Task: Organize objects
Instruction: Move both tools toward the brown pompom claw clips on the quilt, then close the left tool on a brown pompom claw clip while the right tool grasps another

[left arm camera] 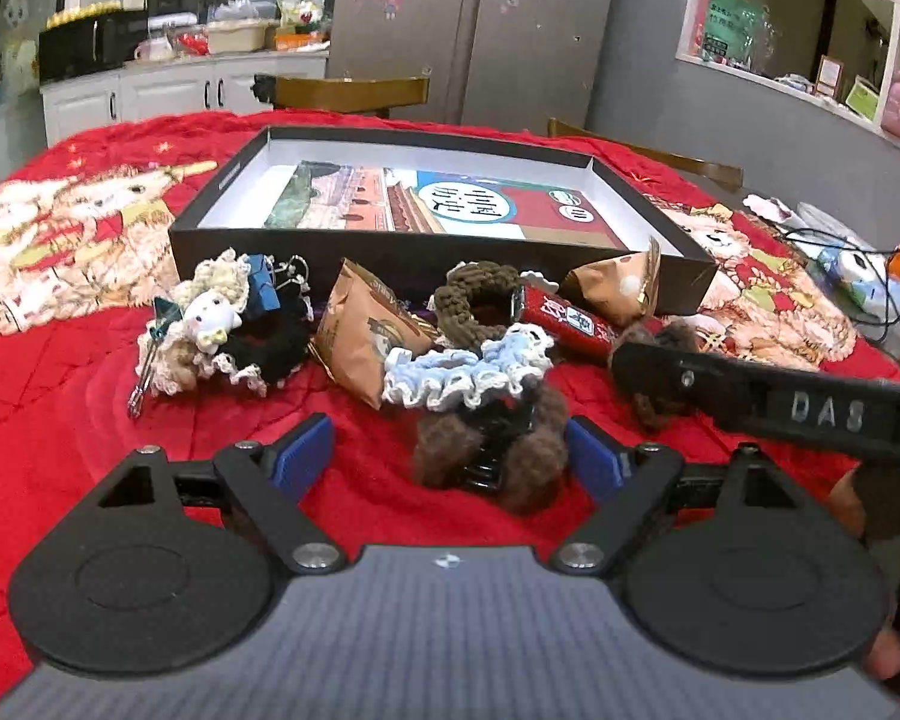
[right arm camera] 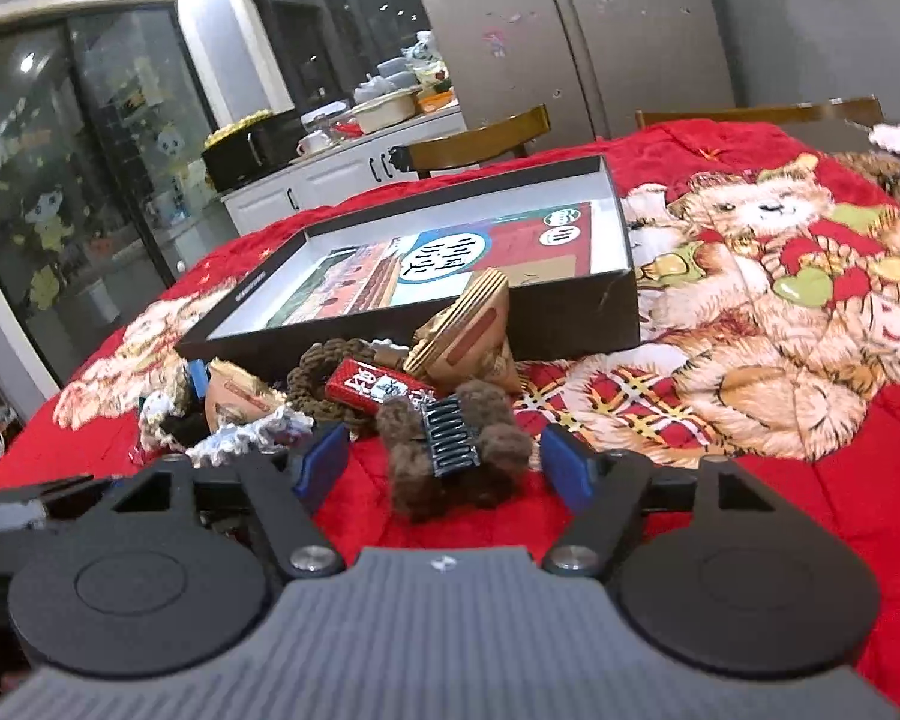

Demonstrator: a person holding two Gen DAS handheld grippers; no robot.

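Observation:
A pile of small items lies on the red tablecloth in front of a black open box [left arm camera: 390,249] with a printed card inside. My left gripper [left arm camera: 447,450] is open around a fuzzy brown hair claw [left arm camera: 492,450], not closed on it. Behind it lie a blue-white crochet scrunchie [left arm camera: 462,369], an olive scrunchie [left arm camera: 480,303], brown snack packets [left arm camera: 366,330], a red packet [left arm camera: 570,318] and a doll scrunchie [left arm camera: 210,318]. My right gripper [right arm camera: 444,462] is open around another fuzzy brown claw [right arm camera: 450,450]. The box also shows in the right wrist view [right arm camera: 570,318].
The right gripper's arm [left arm camera: 780,402] crosses the left wrist view at right. Cables and toys [left arm camera: 858,276] lie at the table's right edge. Wooden chairs [left arm camera: 348,93] stand behind the table. The cloth to the right [right arm camera: 750,312] carries a bear print.

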